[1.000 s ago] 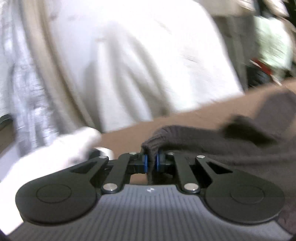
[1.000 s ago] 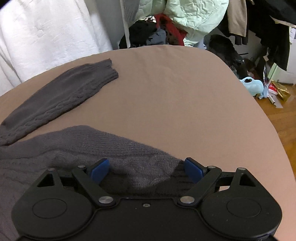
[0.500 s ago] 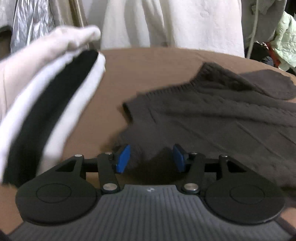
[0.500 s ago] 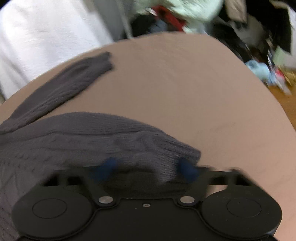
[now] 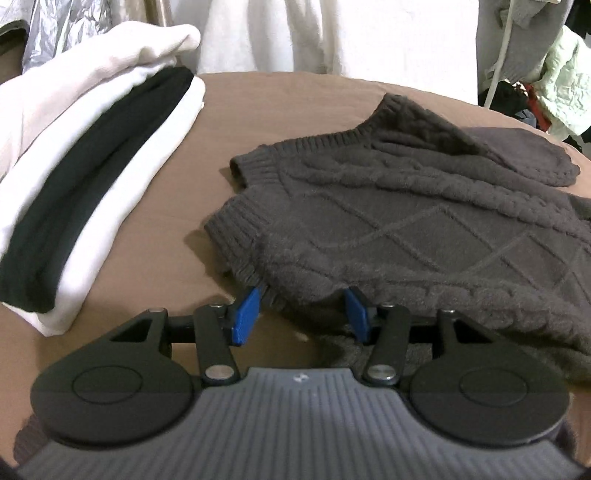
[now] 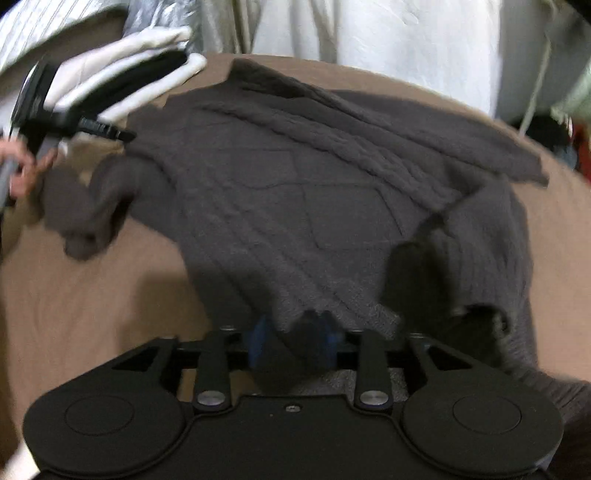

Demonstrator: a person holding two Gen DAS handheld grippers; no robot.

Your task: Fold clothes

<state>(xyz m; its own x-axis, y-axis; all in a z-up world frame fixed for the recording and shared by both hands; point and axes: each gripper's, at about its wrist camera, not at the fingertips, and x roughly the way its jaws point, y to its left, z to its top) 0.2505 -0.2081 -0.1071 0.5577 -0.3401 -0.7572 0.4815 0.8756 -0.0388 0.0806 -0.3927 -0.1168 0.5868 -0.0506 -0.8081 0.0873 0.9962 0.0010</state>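
A dark grey cable-knit sweater lies spread on the brown table; it also fills the middle of the right wrist view. My left gripper is open, its blue pads at the sweater's near ribbed edge, holding nothing. My right gripper has its blue pads close together on a fold of the sweater's edge, which hangs lifted between them. The left gripper also shows in the right wrist view at the sweater's far left.
A stack of folded white and black clothes sits on the table to the left of the sweater. White hanging garments and a pile of clothes stand behind the table.
My left gripper let go of the sweater, opened and lowered to its edge. My right gripper closed on the sweater's edge and swung round with it.
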